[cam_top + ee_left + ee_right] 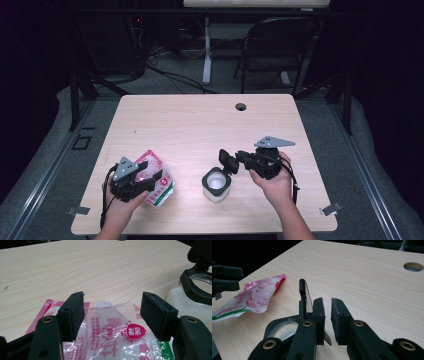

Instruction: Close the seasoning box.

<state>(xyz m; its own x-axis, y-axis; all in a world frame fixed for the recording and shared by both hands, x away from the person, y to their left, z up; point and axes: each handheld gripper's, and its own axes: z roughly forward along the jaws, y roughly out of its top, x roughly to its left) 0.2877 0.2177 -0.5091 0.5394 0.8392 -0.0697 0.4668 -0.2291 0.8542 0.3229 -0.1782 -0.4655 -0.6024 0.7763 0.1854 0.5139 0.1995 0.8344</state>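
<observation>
The jar (216,185) stands near the table's (200,120) front edge, a little right of its middle, with its black hinged lid (228,161) flipped up and back. White contents are seen inside the jar from the high view. In the right gripper view the lid (302,298) is seen edge-on, rising above the jar's black rim (277,326), and the right gripper (327,315) is seen with its jaws nearly together, a narrow gap left between them; the lid stands just beside one jaw, and whether anything is pinched cannot be told. From above, the right gripper (239,161) is seen reaching the lid from the right.

The bag (156,181) (clear plastic, red and green print) lies near the front left corner. In the left gripper view the left gripper (112,310) is seen with its jaws wide apart, the bag (117,335) lying between and below them, untouched by the pads. The jar (185,302) is also seen there.
</observation>
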